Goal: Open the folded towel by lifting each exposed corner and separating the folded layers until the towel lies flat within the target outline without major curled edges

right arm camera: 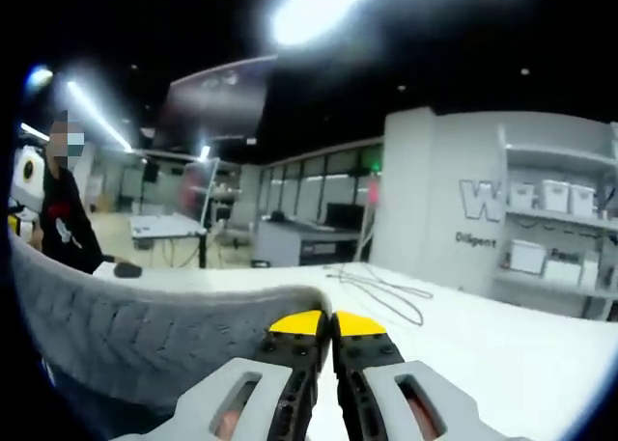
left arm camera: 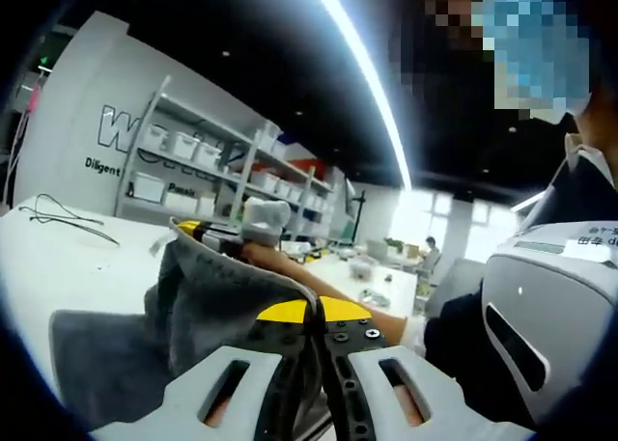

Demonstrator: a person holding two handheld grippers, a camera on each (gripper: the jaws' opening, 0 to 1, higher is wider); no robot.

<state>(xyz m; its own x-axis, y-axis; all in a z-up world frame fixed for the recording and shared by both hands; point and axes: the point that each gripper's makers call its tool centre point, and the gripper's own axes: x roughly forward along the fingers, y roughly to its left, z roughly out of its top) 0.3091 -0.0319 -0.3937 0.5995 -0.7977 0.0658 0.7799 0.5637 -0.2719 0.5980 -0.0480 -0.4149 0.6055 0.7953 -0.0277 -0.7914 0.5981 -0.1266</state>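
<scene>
The grey towel (left arm camera: 208, 301) is lifted off the white table (left arm camera: 77, 267) and hangs in folds. In the left gripper view, my left gripper (left arm camera: 317, 314) is shut on its near edge, with cloth pinched between the yellow tips. Farther back, the right gripper (left arm camera: 208, 231) holds up another corner of the towel, and a person's forearm (left arm camera: 328, 291) runs behind it. In the right gripper view, my right gripper (right arm camera: 328, 323) is shut on the towel (right arm camera: 126, 330). The towel's thick edge sweeps in a taut arc from the left into the jaws.
A black cable (right arm camera: 381, 289) lies loose on the table (right arm camera: 502, 354) ahead of the right gripper; a cable (left arm camera: 63, 214) also lies at the far left. Shelves with white bins (left arm camera: 183, 161) stand behind the table. A person in dark clothes (right arm camera: 66, 219) stands at the left.
</scene>
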